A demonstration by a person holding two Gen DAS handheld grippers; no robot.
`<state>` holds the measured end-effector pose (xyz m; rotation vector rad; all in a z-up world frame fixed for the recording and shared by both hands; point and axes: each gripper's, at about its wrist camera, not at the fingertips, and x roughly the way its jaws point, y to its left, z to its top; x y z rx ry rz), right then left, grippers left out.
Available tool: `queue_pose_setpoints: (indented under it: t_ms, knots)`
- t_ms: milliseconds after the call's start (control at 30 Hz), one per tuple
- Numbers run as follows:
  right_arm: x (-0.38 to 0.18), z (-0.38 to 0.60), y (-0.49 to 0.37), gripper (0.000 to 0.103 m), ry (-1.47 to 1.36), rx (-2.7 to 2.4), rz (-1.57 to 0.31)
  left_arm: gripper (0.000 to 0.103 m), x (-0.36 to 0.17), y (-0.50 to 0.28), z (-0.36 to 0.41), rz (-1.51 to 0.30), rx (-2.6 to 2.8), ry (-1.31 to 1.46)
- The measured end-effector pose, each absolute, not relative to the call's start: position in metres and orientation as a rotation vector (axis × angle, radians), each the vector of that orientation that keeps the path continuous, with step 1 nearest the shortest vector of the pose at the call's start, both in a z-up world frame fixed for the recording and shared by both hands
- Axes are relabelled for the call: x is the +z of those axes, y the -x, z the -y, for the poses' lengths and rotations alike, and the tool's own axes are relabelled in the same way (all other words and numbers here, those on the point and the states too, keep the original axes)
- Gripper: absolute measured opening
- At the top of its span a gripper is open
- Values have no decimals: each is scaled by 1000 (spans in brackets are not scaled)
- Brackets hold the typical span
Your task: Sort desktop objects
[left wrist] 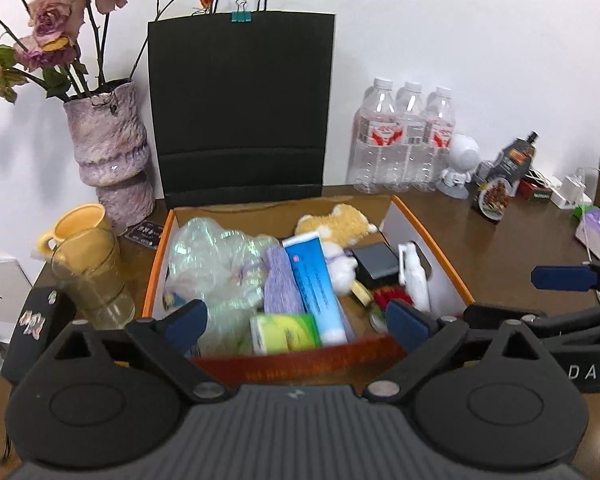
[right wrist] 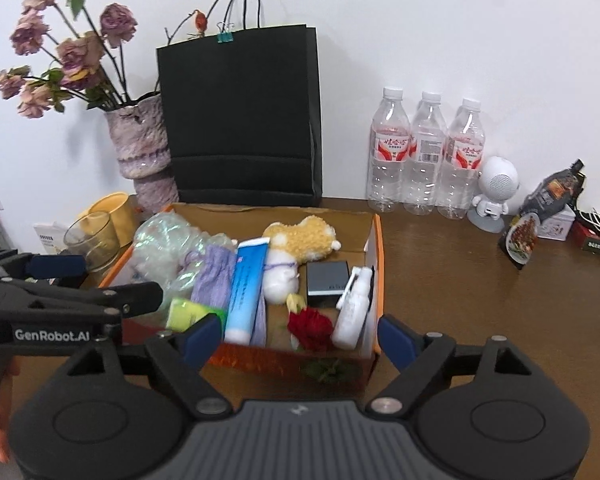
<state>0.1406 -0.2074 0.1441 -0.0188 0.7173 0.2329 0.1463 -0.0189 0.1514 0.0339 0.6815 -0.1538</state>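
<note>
An orange-rimmed cardboard box (left wrist: 432, 236) (right wrist: 378, 256) sits mid-table and holds a blue tube (left wrist: 314, 280) (right wrist: 246, 288), a plush toy (left wrist: 336, 222) (right wrist: 300, 238), a purple pouch (left wrist: 280, 280) (right wrist: 214, 276), a green packet (left wrist: 284, 332) (right wrist: 186, 312), a dark box (left wrist: 376, 260) (right wrist: 327, 278), a white spray bottle (left wrist: 414, 276) (right wrist: 354, 304), a red rose (right wrist: 310, 328) and a crinkled plastic bag (left wrist: 212, 260) (right wrist: 164, 244). My left gripper (left wrist: 298, 326) is open and empty over the box's near edge. My right gripper (right wrist: 300, 342) is open and empty, also at the near edge.
A black paper bag (left wrist: 240, 108) (right wrist: 240, 116) stands behind the box. A vase of dried roses (left wrist: 108, 148) (right wrist: 140, 140), a yellow mug (left wrist: 80, 224) and a glass (left wrist: 92, 276) stand left. Three water bottles (left wrist: 404, 140) (right wrist: 424, 156), a white robot figure (right wrist: 494, 192) and small packets lie right.
</note>
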Motion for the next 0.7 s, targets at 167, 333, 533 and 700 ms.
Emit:
queue_pose_setpoints:
  t_ms: [167,333,533,700]
  knots:
    - [115,208,-84,92,23,237,-711,103,107,-82,6,-691,-139,-9]
    - [52,204,-26,92,31,242,-730,103,48,-21,-9,-698,-76,-1]
    - [12,194,4,92,29,241,-693,103,20,5,-8,-696,-31,-10]
    - [-1,186,9,92,30,260,-694,103,6,17,-5,-695,-14,-22]
